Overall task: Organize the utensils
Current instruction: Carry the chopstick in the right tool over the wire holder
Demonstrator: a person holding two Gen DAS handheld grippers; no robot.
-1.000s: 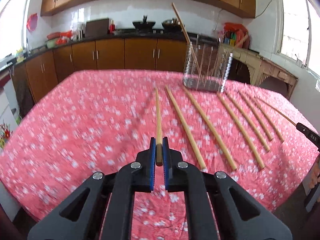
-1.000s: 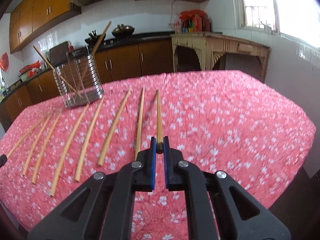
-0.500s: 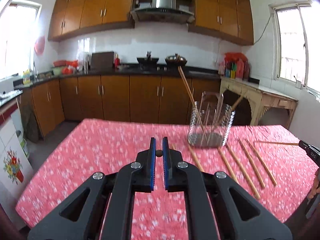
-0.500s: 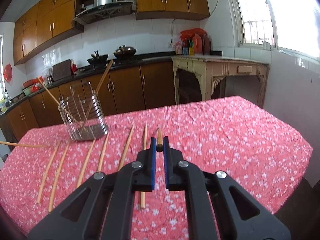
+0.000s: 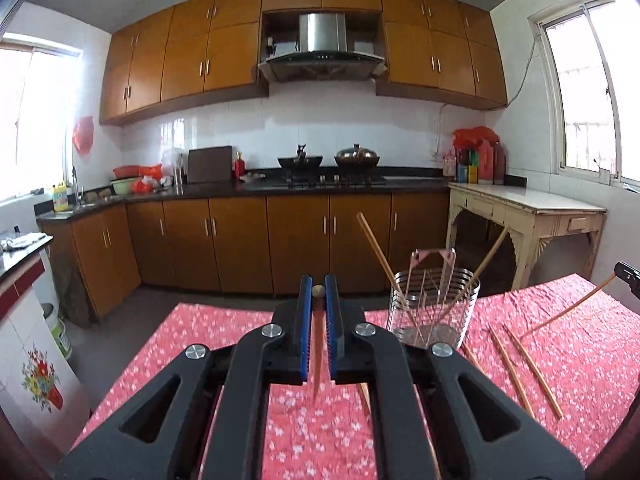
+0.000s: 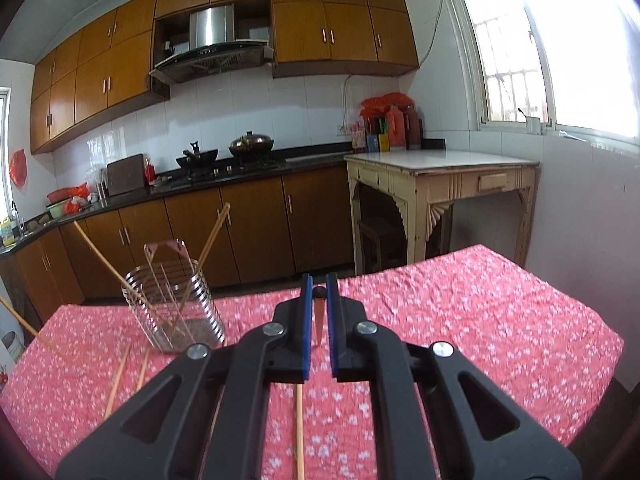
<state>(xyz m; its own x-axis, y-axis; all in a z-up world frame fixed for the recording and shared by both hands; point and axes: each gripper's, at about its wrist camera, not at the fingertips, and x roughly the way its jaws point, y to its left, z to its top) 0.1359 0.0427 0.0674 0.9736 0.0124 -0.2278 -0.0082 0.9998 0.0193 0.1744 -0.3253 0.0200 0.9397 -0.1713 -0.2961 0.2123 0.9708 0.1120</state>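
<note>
My left gripper (image 5: 318,292) is shut on a wooden chopstick (image 5: 317,348) that hangs down from its blue pads above the pink floral tablecloth (image 5: 224,344). My right gripper (image 6: 319,289) is likewise shut on a second chopstick (image 6: 319,320), held near its thick end and hanging over the cloth. The round wire holder (image 5: 434,308) stands ahead and to the right of the left gripper, with two chopsticks leaning in it. In the right wrist view the holder (image 6: 176,308) is ahead on the left. Several loose chopsticks (image 5: 514,376) lie flat on the cloth.
More loose chopsticks (image 6: 118,376) lie in front of the holder, and one (image 6: 298,428) lies under the right gripper. Brown kitchen cabinets (image 5: 296,244) run behind the table. A cream side table (image 6: 440,184) stands at the back right, under the window.
Both grippers have risen off the table, each lifting its chopstick clear of the cloth. Both views have tilted up from the tabletop towards the cabinets. The chopsticks now hang downward from the pads.
</note>
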